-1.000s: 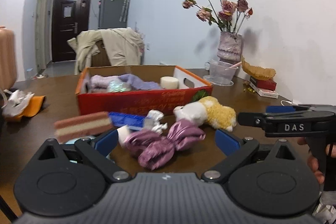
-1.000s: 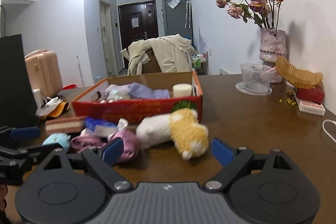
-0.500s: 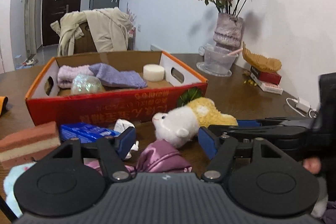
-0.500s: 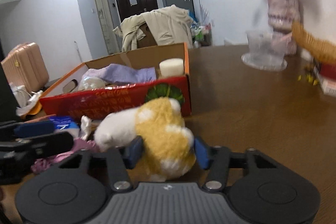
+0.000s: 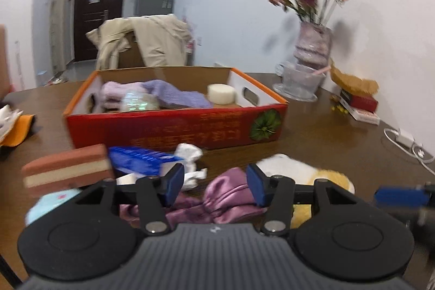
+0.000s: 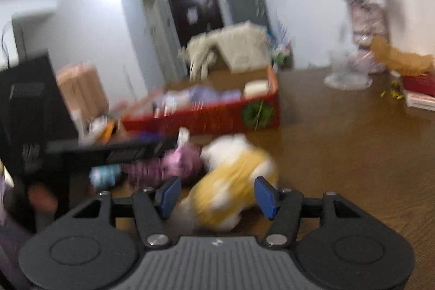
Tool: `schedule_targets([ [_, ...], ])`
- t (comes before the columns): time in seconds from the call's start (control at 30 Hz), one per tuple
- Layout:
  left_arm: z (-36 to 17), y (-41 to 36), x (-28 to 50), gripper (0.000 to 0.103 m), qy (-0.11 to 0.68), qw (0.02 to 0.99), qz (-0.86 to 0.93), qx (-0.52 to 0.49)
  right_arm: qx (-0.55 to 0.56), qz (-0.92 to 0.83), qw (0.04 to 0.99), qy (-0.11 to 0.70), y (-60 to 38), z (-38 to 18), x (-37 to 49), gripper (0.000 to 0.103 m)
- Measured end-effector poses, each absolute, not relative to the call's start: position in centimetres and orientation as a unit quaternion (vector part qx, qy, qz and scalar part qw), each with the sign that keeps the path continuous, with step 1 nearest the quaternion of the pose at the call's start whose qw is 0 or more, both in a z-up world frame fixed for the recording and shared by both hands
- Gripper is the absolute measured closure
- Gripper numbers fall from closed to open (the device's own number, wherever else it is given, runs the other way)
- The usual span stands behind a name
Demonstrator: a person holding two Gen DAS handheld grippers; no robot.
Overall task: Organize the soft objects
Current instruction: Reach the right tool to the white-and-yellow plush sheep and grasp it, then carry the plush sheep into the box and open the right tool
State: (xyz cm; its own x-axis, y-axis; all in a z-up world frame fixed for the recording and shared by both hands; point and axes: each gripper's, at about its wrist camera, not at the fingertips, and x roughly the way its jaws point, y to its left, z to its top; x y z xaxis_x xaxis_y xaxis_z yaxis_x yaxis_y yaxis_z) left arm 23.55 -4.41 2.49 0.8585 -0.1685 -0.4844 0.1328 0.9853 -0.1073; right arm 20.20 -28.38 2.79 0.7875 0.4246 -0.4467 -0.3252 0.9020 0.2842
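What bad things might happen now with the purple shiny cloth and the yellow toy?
1. The left tongs have been closing around the purple satin cloth. It is slippery and bunched, so only a fold may get pinched and slide out.
2. The yellow and white plush toy sits between the right tongs, whose jaws have just reopened a little; it may drop or roll.
3. Both tongs work close together beside the red box, so they might bump.

Bright ceiling glare, motion blur, fisheye edges
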Motion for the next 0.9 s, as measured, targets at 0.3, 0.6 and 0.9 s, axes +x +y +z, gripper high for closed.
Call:
schedule_targets([
  [0.3, 1.6, -6.0, 19.8, 0.049, 0.321, 0.92, -0.179, -0.135, 0.121, 0.231, 0.912, 0.316, -29.6, 0.7, 27.9, 0.046],
  [0.6, -0.5, -4.8, 20.8, 0.06, 0.335, 0.907, -0.159, -0.201, 0.157, 0.185, 0.915, 0.324, -30.4, 0.0, 25.1, 0.055],
  [0.9, -0.4, -6.5, 22.1, 0.065, 0.339, 0.898, -0.161, -0.232, 0.155, 0.182, 0.919, 0.313, -30.0, -0.1, 25.0, 0.062],
])
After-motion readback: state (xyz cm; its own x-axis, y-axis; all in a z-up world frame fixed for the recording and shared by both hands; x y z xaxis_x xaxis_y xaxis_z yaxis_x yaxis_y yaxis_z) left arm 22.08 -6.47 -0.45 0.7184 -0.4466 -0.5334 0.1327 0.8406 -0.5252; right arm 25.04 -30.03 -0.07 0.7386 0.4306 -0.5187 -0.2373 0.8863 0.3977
